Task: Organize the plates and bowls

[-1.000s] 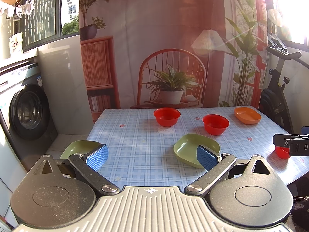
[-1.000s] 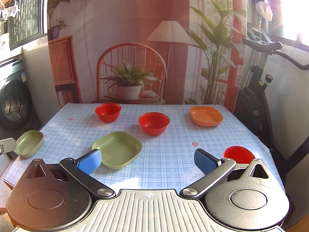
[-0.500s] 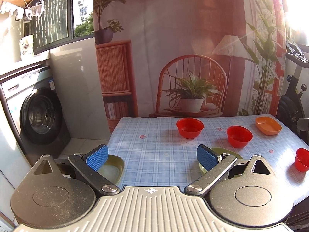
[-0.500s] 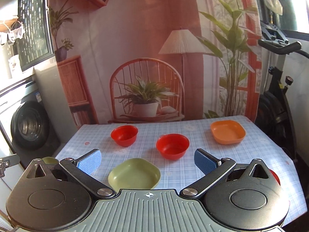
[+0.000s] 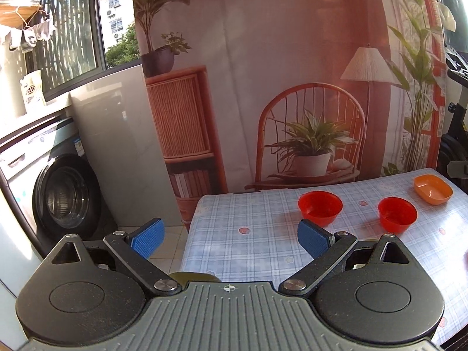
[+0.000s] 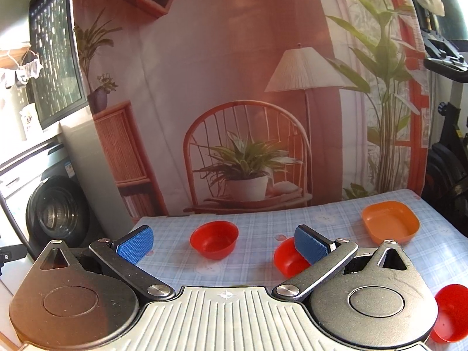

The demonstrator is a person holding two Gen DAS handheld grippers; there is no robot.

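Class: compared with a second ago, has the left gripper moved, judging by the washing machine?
Yes. The left gripper has swung left: the washing machine now sits nearer the middle of its view.

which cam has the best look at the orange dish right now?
Right wrist. The orange dish sits whole and larger at the table's far right, with its inside visible. The left wrist view shows the same dish whole too, but smaller, near the frame's right edge.
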